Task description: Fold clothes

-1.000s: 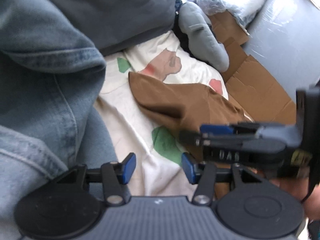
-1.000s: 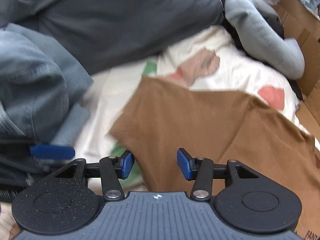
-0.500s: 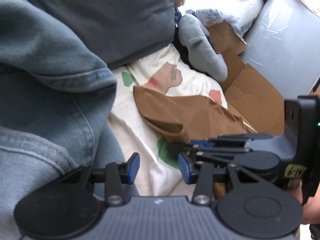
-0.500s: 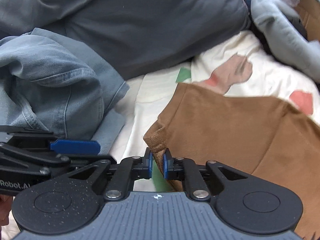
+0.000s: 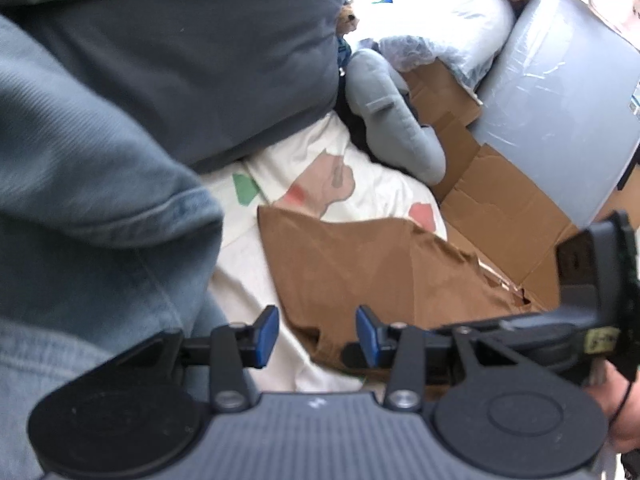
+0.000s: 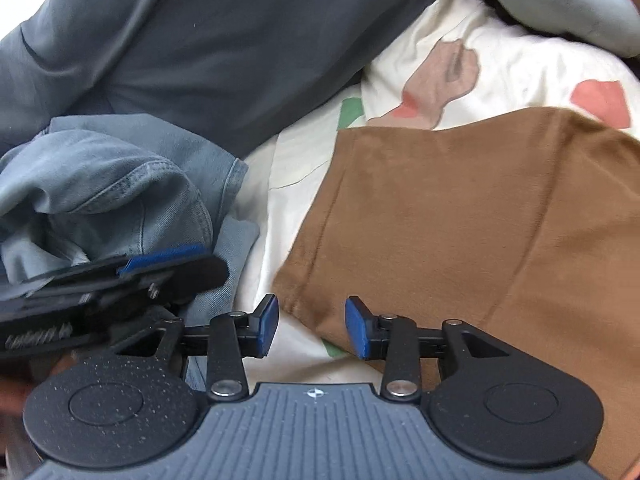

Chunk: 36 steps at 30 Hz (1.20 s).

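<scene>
A brown garment lies spread on a white sheet with coloured patches. My left gripper hangs open just over the garment's near corner, pressing on nothing. In the right wrist view the same brown garment fills the right side. My right gripper has its jaws opening, with the garment's near-left corner lying under the gap and not pinched. The left tool's fingers show edge-on at the left, over crumpled blue denim.
Blue denim and a dark grey garment are heaped on the left. A grey plush toy, flattened cardboard, a plastic-wrapped grey cushion and a white pillow lie beyond the sheet.
Half a second ago my right gripper was shut on the brown garment's bunched corner. It has let go and parted its jaws, and the corner now lies flat. The left jaws narrowed slightly.
</scene>
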Each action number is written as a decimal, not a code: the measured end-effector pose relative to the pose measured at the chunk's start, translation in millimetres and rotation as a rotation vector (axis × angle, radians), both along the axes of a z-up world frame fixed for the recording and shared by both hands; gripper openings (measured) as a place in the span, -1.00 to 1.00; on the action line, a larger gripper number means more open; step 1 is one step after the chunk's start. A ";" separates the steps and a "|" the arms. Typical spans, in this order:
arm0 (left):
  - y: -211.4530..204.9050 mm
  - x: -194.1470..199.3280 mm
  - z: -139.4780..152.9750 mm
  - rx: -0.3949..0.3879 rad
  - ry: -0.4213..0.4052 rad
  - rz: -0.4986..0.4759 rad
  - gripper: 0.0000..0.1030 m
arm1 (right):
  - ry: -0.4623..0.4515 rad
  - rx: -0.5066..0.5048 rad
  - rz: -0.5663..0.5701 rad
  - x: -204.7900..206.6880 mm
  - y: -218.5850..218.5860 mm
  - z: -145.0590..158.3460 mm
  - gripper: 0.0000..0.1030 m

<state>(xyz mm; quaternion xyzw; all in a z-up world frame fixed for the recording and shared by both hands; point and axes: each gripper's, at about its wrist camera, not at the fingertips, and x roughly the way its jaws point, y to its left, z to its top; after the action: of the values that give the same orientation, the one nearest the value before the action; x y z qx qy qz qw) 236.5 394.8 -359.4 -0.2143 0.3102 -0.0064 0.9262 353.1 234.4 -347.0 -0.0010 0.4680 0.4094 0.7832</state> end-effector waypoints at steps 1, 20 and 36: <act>-1.2 2.5 1.0 0.003 -0.006 -0.002 -0.13 | -0.007 -0.005 -0.002 -0.1 -5.6 2.5 -0.15; -41.6 56.1 -41.1 0.095 0.194 -0.197 -0.78 | -0.070 -0.225 -0.279 28.9 -145.4 15.1 -0.15; -86.0 134.4 10.3 0.152 0.133 -0.407 -0.64 | -0.023 -0.424 -0.426 23.6 -269.5 29.6 -0.15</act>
<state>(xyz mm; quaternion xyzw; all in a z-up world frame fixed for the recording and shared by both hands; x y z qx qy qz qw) 370.9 308.8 -349.2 -0.0771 0.4068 -0.1557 0.8968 376.7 -35.1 -317.4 -0.0707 0.5240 0.1291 0.8389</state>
